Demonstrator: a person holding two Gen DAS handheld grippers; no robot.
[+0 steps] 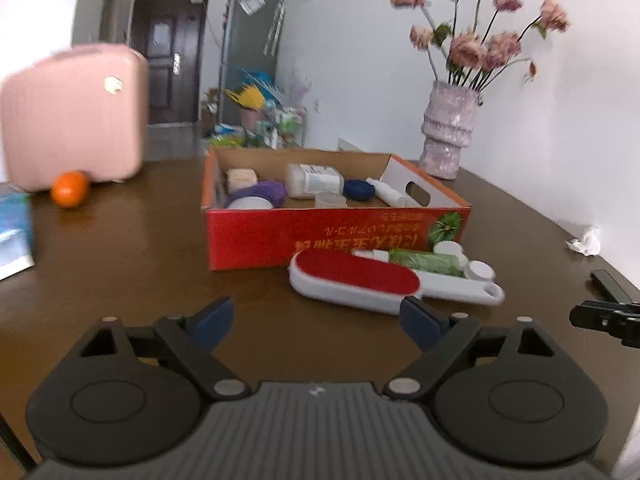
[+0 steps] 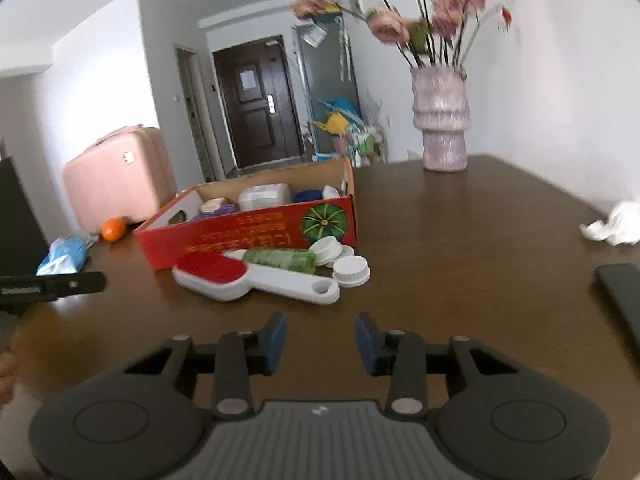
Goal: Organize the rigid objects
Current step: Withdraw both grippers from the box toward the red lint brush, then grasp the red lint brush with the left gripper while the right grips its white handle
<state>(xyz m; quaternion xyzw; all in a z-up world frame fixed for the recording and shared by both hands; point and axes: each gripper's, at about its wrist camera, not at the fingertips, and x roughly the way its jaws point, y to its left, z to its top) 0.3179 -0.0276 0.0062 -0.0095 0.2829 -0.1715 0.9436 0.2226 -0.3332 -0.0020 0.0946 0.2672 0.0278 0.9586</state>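
A red cardboard box (image 1: 304, 236) (image 2: 256, 236) stands on the brown table and holds several small items, among them a white bottle (image 1: 316, 180) and purple yarn (image 1: 268, 192). In front of it lie a white lint brush with a red pad (image 1: 360, 280) (image 2: 248, 276), a green tube (image 1: 424, 261) (image 2: 280, 260) and white round lids (image 1: 480, 270) (image 2: 350, 272). My left gripper (image 1: 320, 320) is open and empty, just short of the brush. My right gripper (image 2: 320, 344) is open and empty, hovering over bare table nearer than the brush.
A pink suitcase (image 1: 72, 116) (image 2: 116, 176) and an orange (image 1: 70, 189) (image 2: 113, 229) sit at the far left. A vase of flowers (image 1: 448, 132) (image 2: 440, 120) stands by the wall. A crumpled tissue (image 2: 616, 224) and a black phone (image 2: 620, 296) lie at the right.
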